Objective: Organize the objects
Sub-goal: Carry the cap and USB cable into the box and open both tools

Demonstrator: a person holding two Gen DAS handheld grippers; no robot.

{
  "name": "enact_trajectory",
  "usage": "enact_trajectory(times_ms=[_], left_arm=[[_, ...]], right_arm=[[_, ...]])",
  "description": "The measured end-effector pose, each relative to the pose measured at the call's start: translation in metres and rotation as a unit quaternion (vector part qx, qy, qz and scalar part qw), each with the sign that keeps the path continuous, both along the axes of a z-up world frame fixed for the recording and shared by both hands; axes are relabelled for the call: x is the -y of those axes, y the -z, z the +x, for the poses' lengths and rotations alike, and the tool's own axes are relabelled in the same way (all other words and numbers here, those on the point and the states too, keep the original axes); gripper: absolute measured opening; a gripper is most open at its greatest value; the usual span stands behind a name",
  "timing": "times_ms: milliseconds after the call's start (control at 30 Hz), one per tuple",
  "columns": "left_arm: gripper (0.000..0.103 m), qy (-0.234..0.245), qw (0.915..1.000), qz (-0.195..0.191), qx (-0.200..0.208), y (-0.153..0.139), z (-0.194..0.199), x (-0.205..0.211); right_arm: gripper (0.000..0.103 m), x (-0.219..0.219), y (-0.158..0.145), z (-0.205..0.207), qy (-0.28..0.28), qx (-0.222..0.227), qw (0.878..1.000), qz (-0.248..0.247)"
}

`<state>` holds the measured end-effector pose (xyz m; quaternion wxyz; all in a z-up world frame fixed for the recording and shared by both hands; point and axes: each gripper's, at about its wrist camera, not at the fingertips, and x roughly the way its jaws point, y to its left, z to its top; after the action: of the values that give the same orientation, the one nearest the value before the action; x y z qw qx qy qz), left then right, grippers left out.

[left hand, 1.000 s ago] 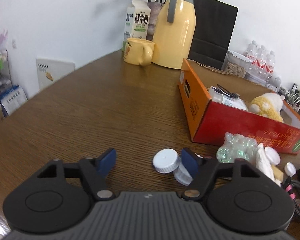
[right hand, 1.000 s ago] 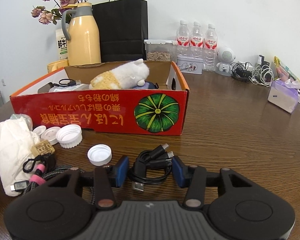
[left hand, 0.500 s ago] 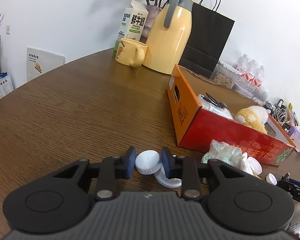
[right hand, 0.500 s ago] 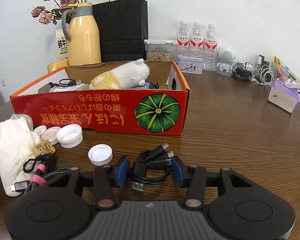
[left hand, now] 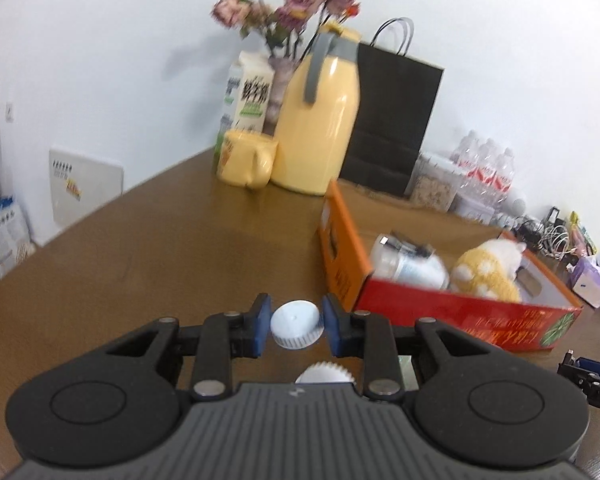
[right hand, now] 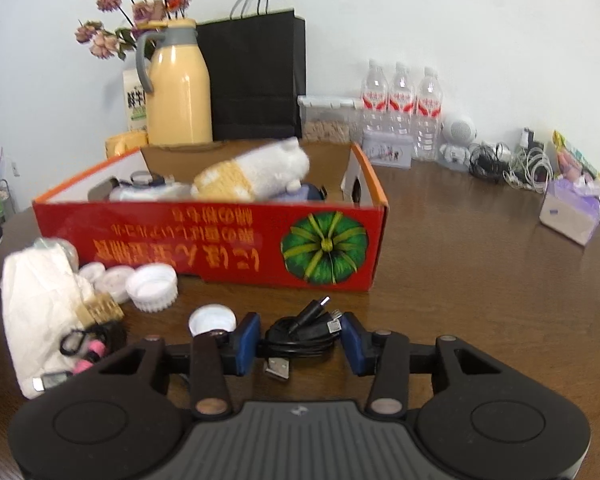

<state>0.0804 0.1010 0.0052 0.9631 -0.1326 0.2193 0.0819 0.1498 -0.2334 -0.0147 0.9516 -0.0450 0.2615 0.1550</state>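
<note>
While a white cap (left hand: 296, 326) is clamped in the left hand-held gripper (left hand: 294, 330) short of the red box (right hand: 220, 236), a black cable (right hand: 300, 336) is bracketed by the right hand-held gripper (right hand: 300, 340), closing; caps remain unsorted on the bench (right hand: 460, 280).

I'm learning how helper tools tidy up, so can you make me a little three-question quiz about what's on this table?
1. True or false: the left gripper is squeezing a white bottle cap.
2. What lies between the fingers of the right gripper? A) a coiled black cable B) a spoon C) a green ball
3. Fill in: the fluffy toy lies inside the red ____.

Key:
1. True. The pads press on the cap from both sides.
2. A. The blue pads sit at either side of the coil; whether they press on it yet cannot be told.
3. box
</note>
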Motion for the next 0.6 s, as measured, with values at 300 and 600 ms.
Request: enact_trajectory(times_ms=[300, 600], left_arm=[[0.029, 0.034, 0.9979, 0.030, 0.046, -0.031, 0.023, 0.029], [0.029, 0.075, 0.9910, 0.083, 0.073, -0.048, 0.071, 0.080]], right_arm=[[0.043, -0.011, -0.041, 0.005, -0.025, 0.064, 0.998, 0.006], [0.043, -0.036, -0.063, 0.049, -0.036, 0.095, 0.995, 0.006]])
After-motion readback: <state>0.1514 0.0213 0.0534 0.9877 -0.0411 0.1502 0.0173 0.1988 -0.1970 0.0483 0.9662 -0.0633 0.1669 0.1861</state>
